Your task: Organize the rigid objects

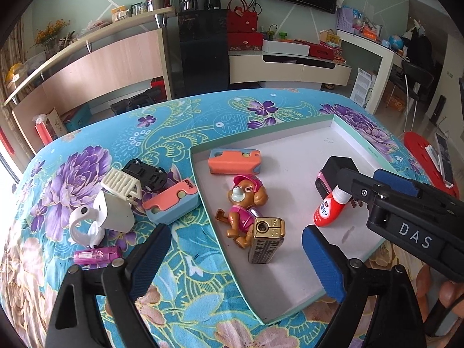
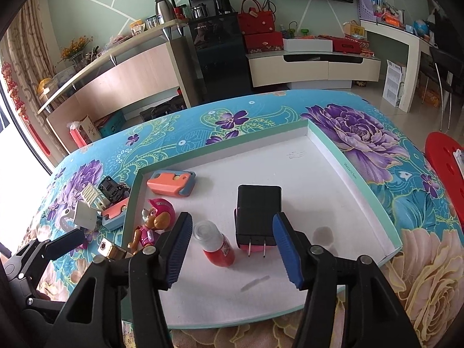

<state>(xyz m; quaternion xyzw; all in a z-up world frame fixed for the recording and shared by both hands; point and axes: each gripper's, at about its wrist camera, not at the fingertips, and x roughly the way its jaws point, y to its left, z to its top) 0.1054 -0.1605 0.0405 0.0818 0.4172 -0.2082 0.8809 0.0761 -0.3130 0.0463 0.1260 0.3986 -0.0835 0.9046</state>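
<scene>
A shallow white tray (image 1: 293,150) (image 2: 333,174) lies on the flowered table. In it are an orange-blue block (image 1: 233,161) (image 2: 169,184), a pink puppy toy (image 1: 246,206) (image 2: 155,223), a gold lighter (image 1: 265,239), a red bottle (image 1: 329,210) (image 2: 217,245) and a black plug adapter (image 1: 336,171) (image 2: 256,216). My right gripper (image 2: 232,249) is open, empty, just before the bottle and adapter; it also shows in the left wrist view (image 1: 374,185). My left gripper (image 1: 232,261) is open and empty over the tray's left rim.
Left of the tray on the cloth lie another orange-blue block (image 1: 171,204), a black part (image 1: 146,174), a cream toy chair (image 1: 123,187), a white holder (image 1: 101,217) and a purple tube (image 1: 97,255). A red stool (image 2: 445,159) stands at the right.
</scene>
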